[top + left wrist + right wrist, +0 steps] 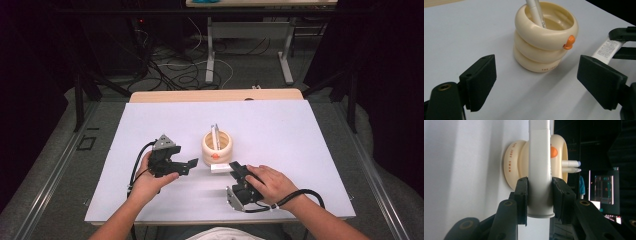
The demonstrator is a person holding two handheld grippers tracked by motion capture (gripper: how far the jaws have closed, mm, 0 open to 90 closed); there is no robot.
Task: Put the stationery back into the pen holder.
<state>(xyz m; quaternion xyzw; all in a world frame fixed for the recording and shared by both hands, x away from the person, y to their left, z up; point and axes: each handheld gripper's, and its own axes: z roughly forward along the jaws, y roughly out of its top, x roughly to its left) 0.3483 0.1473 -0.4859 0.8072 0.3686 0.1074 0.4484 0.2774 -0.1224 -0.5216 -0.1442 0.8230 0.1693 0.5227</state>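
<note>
While the high view sets the left gripper point(176, 165) at about nine o'clock of the cream pen holder point(217, 145), its jaws apart and holding nothing, the left gripper view adds the holder's three stacked rings, orange beak point(569, 42) and a white pen point(535, 11) standing inside. Bare worktop point(280, 130) lies open from twelve to three o'clock of the holder. At five o'clock, the right gripper point(236, 171) has its jaws clamped on a white marker point(539, 170); the right gripper view shows lettering on the holder's base and the marker just beside it.
</note>
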